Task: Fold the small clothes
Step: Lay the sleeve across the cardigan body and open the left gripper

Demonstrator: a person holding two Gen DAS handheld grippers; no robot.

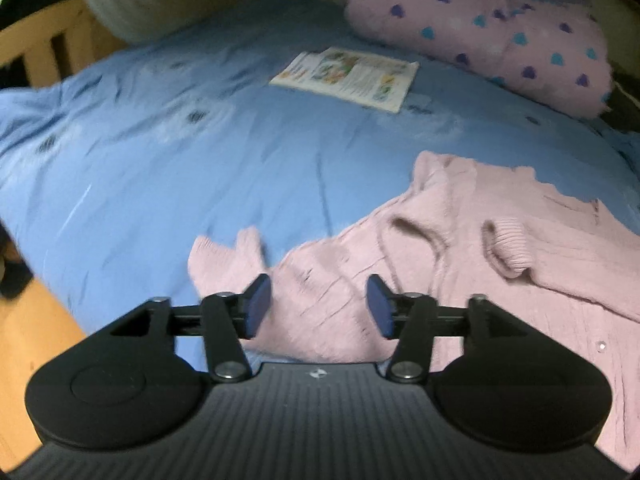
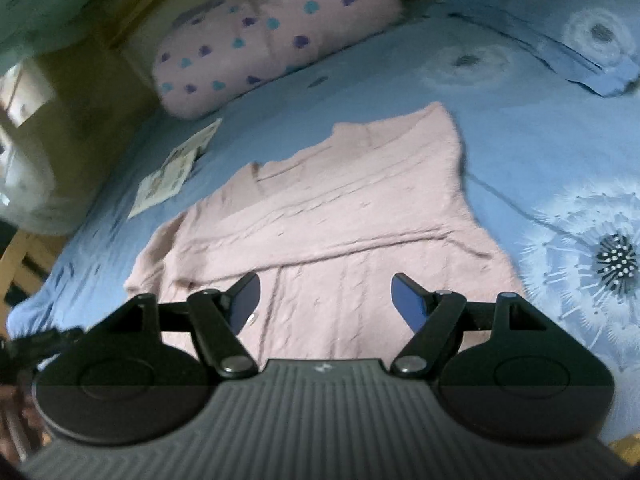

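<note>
A small pink knitted cardigan (image 1: 460, 248) lies spread on the blue bed cover (image 1: 160, 152), sleeves folded loosely over its body, one cuff (image 1: 224, 256) sticking out to the left. My left gripper (image 1: 318, 306) is open and empty, hovering just above the cardigan's left part. In the right wrist view the cardigan (image 2: 328, 216) lies flat on the bed cover (image 2: 520, 128), and my right gripper (image 2: 326, 300) is open and empty above its near edge, close to a small button (image 2: 251, 319).
A pink pillow with blue and purple hearts (image 1: 488, 28) lies at the head of the bed; it also shows in the right wrist view (image 2: 272, 36). An open picture booklet (image 1: 348, 76) lies on the cover. A wooden bed rail (image 1: 44, 48) runs at the left.
</note>
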